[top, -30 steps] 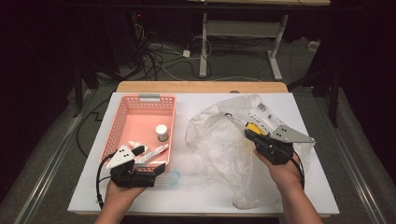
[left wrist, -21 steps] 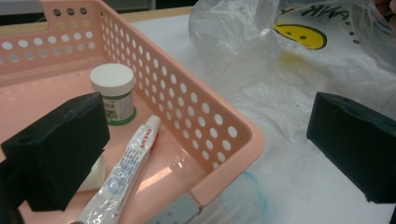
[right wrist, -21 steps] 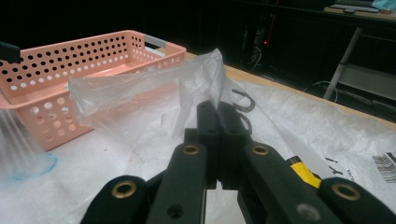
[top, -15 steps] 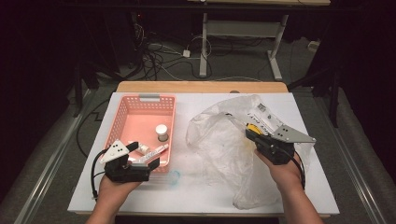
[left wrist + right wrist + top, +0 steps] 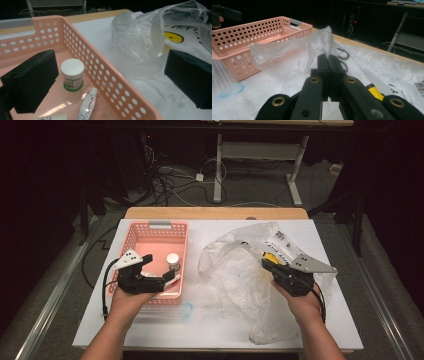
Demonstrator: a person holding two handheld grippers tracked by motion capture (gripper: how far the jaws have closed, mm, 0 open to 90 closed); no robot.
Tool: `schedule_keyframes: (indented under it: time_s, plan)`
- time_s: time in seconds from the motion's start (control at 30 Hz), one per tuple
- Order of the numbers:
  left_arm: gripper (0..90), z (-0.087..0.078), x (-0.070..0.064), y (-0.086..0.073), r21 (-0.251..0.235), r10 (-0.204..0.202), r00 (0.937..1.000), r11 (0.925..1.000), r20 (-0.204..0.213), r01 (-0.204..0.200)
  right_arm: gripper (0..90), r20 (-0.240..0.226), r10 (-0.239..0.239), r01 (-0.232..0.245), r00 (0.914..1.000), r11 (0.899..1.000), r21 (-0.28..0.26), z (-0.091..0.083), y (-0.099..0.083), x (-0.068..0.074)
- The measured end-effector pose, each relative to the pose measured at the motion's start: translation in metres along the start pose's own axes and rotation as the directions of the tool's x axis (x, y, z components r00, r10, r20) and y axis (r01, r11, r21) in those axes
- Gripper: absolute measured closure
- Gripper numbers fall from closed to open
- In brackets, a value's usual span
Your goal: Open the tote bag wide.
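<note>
Pinching: right claw [image 5: 328,58] gripped plastic bag [image 5: 235,270]. Left claw [image 5: 161,281] hung spread over pink basket [image 5: 131,236] holding jar [image 5: 72,74], tube [image 5: 88,104].

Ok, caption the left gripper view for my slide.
Open left gripper straddling the pink basket's wall, above a white-lidded jar and a tube, with a clear plastic bag beside.
</note>
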State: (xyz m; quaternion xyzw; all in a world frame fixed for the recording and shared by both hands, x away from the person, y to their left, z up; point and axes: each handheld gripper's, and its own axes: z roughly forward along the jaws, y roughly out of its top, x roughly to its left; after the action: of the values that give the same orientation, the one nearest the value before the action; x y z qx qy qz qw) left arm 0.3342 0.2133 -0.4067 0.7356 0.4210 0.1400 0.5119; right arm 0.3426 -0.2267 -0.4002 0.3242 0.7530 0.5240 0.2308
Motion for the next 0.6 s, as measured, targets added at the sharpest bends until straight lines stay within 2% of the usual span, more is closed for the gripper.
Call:
schedule_keyframes:
  time_s: [0.07,0.17,0.27,0.43,0.5,0.6]
  plan:
    - [0.0,0.002,0.004,0.003,-0.008,0.0,1.0,1.0,-0.001,0.0,90.0,0.0,0.005,-0.005,1.0,1.0,0.001,0.001,0.0,0.0]
    - [0.0,0.007,0.01,0.008,0.01,0.005,0.9999,0.9999,-0.012,-0.005,90.0,0.001,0.0,0.0,1.0,1.0,0.003,0.002,0.0,0.0]
    - [0.0,0.013,0.016,0.012,0.046,0.015,0.9992,0.9988,-0.038,-0.014,90.0,0.001,-0.002,0.002,1.0,1.0,0.004,0.002,-0.001,0.0]
    - [0.0,0.022,0.025,0.017,0.097,0.007,0.9992,0.9953,-0.039,-0.003,90.0,-0.001,-0.003,0.003,1.0,1.0,0.0,0.001,-0.001,-0.001]
    - [0.0,0.026,0.029,0.017,0.126,0.009,0.9991,0.9921,-0.042,-0.004,90.0,0.002,0.001,-0.001,1.0,1.0,0.0,0.001,-0.001,-0.002]
    - [0.3,0.033,0.035,0.017,0.196,0.012,0.9993,0.9805,-0.036,-0.005,90.0,0.006,0.003,-0.003,1.0,1.0,-0.001,0.0,0.0,-0.003]
